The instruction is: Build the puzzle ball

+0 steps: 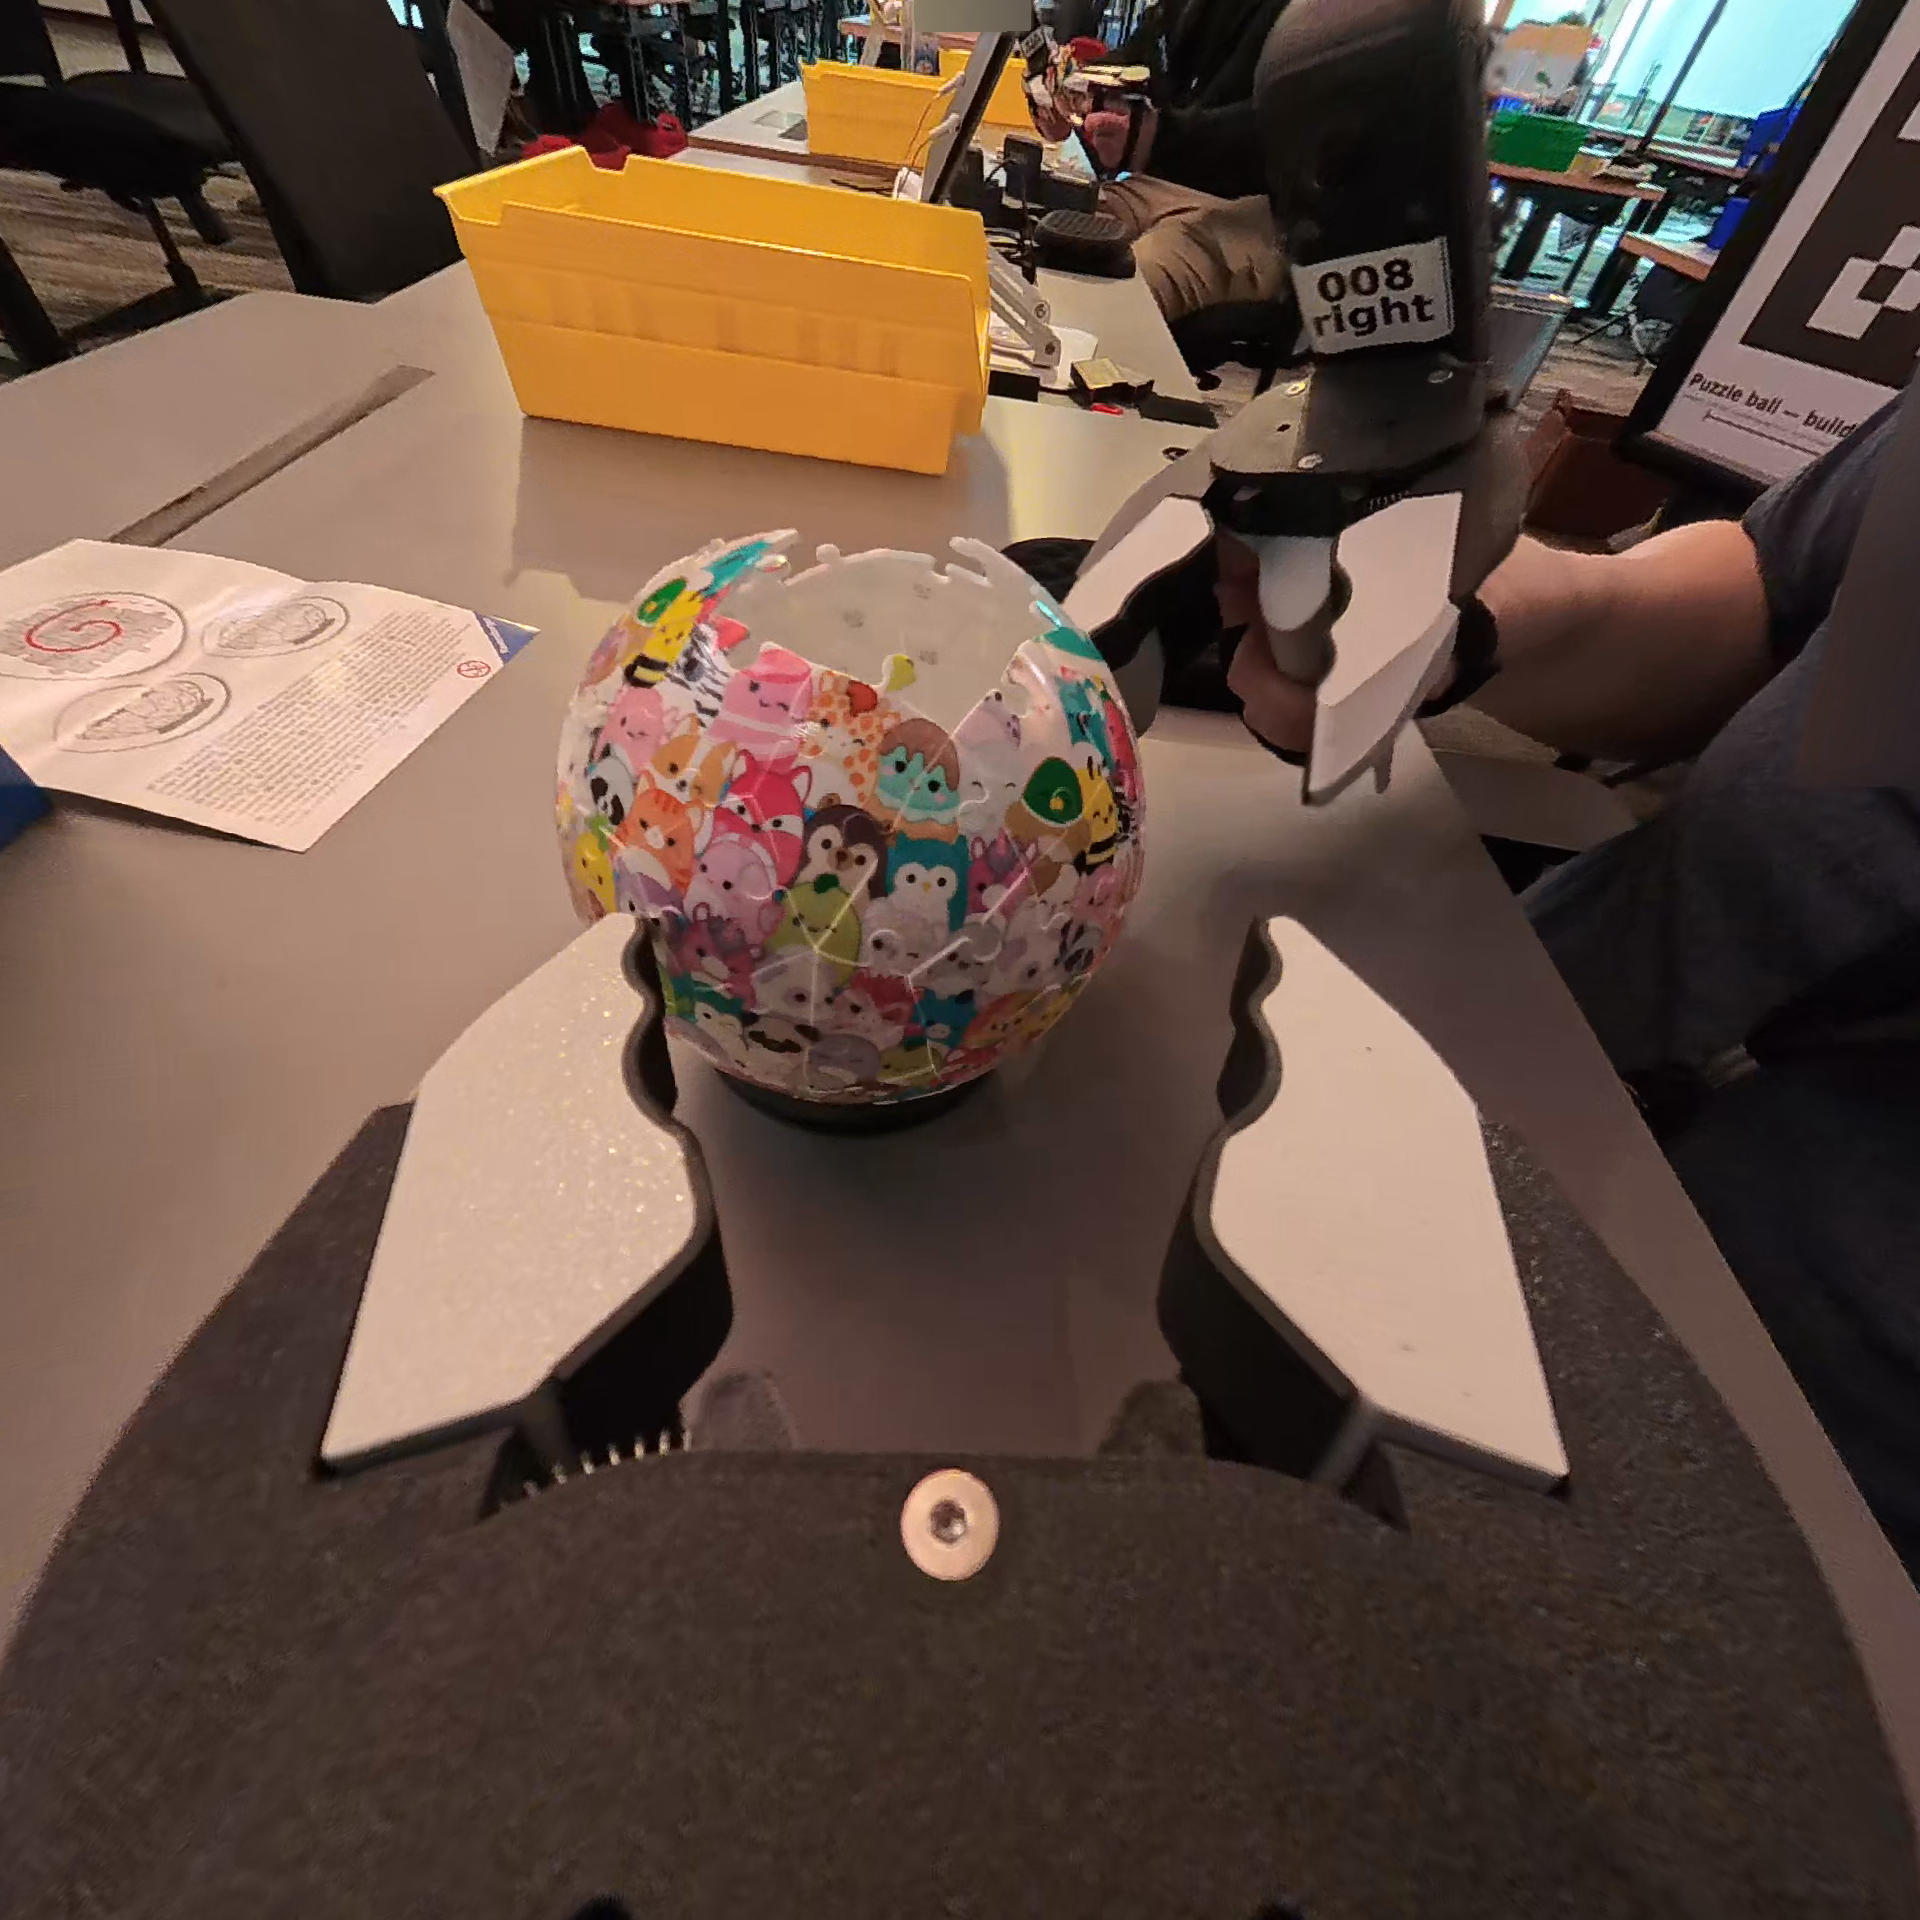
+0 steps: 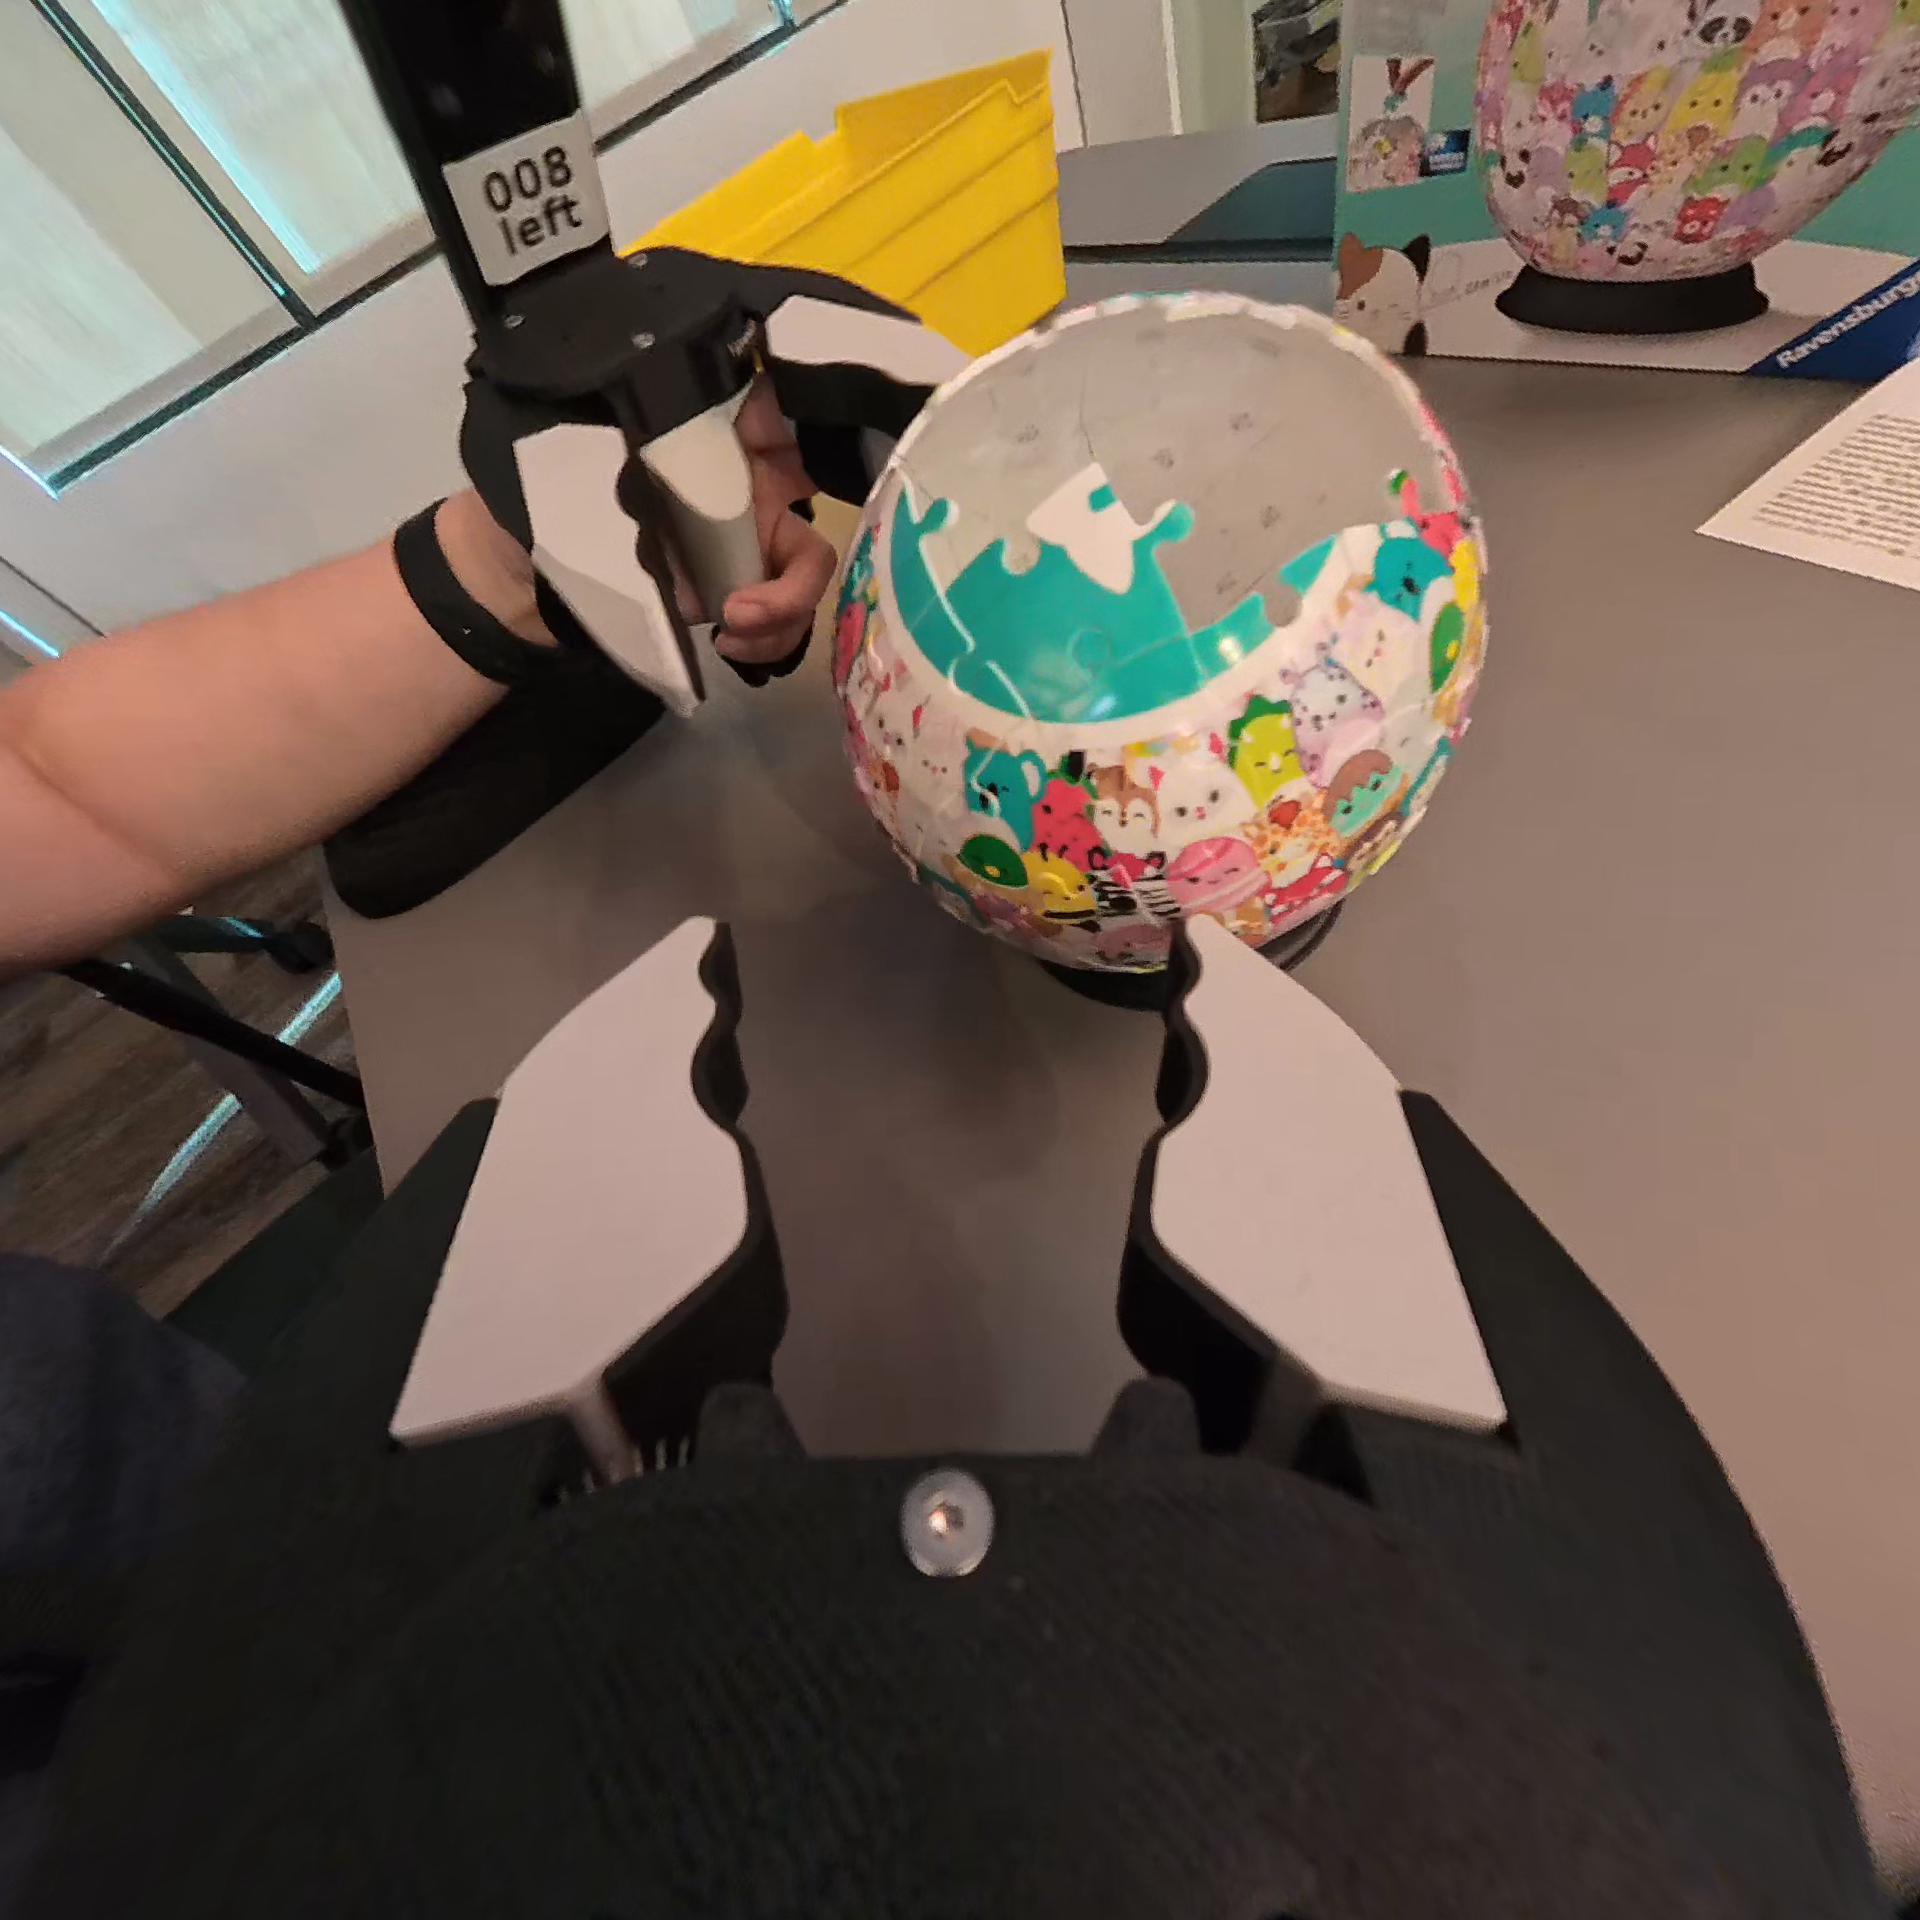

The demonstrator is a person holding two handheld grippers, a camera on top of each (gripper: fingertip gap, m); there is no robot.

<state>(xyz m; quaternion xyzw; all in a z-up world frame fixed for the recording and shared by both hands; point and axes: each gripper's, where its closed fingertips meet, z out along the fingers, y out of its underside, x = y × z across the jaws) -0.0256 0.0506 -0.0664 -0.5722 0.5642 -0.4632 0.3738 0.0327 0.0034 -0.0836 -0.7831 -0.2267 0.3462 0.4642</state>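
The partly built puzzle ball [image 1: 852, 831] stands on a dark round base [image 1: 862, 1107] on the grey table [image 1: 312, 1039]. It is covered in colourful cartoon animals and has a wide jagged opening at the top. The right wrist view shows it [image 2: 1164, 727] with its white inside and a teal patch. My left gripper [image 1: 951, 935] is open and empty, its fingers either side of the ball's near lower part, apart from it. My right gripper [image 2: 951, 935] is open and empty, just short of the ball. The right gripper also shows in the left wrist view [image 1: 1226, 665], to the right of the ball.
A yellow bin [image 1: 727, 312] stands behind the ball. An instruction sheet [image 1: 229, 675] lies at the left. The puzzle's box [image 2: 1621, 177] stands at the far side in the right wrist view. A person's forearms hold both grippers. The table's right edge is near.
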